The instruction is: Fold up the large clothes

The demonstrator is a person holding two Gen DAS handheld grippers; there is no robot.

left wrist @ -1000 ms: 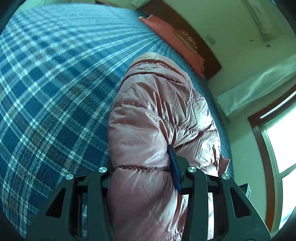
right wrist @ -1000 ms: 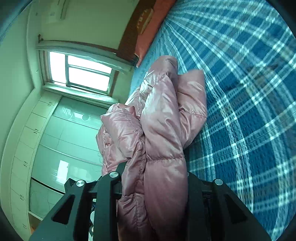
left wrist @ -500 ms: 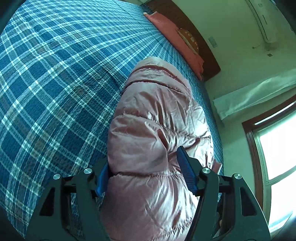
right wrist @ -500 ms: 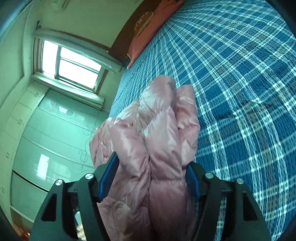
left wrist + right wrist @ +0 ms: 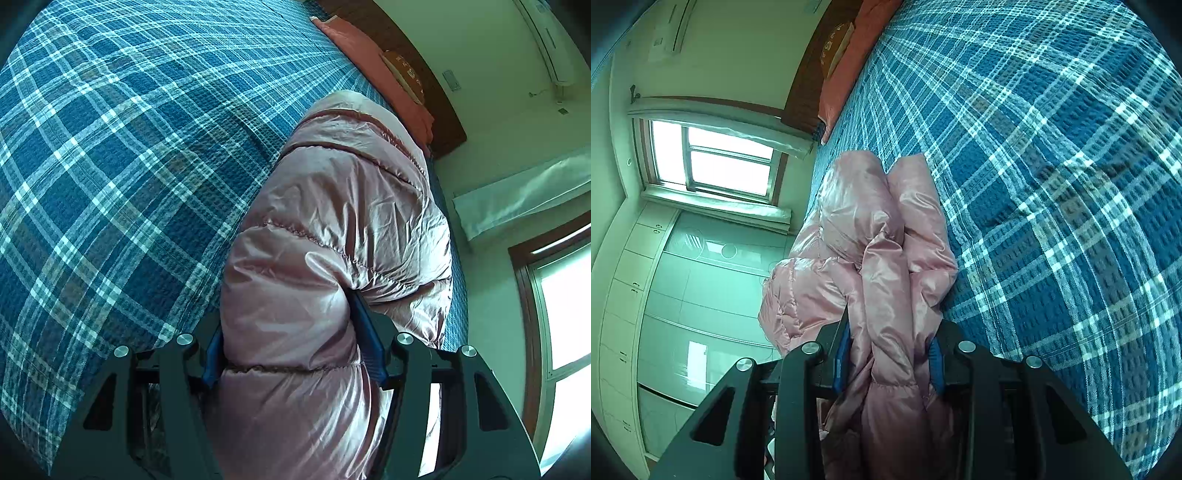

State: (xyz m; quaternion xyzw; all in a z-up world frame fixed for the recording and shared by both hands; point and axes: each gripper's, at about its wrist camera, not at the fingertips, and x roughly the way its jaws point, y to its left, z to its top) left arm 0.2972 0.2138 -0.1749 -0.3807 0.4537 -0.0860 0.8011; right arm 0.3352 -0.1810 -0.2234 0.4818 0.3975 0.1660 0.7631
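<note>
A shiny pink quilted puffer jacket (image 5: 343,229) lies bunched on the blue plaid bedspread (image 5: 122,158). My left gripper (image 5: 291,332) is shut on a thick fold of the jacket, which bulges between the blue pads (image 5: 365,332). In the right wrist view the jacket (image 5: 882,236) hangs in folds over the bed's edge. My right gripper (image 5: 890,347) is shut on a bunched part of the jacket, its blue pads (image 5: 936,362) pressing the fabric from both sides.
The plaid bedspread (image 5: 1052,184) covers the bed. A salmon pillow (image 5: 373,59) lies against the dark wooden headboard (image 5: 439,110). A window (image 5: 716,158) and pale wardrobe doors (image 5: 683,295) stand beside the bed. An air conditioner (image 5: 550,40) is on the wall.
Both grippers moved with the jacket still in them. The left jaws widened a little around the thick fold. The right view tilted, showing more bedspread and the jacket spreading further out.
</note>
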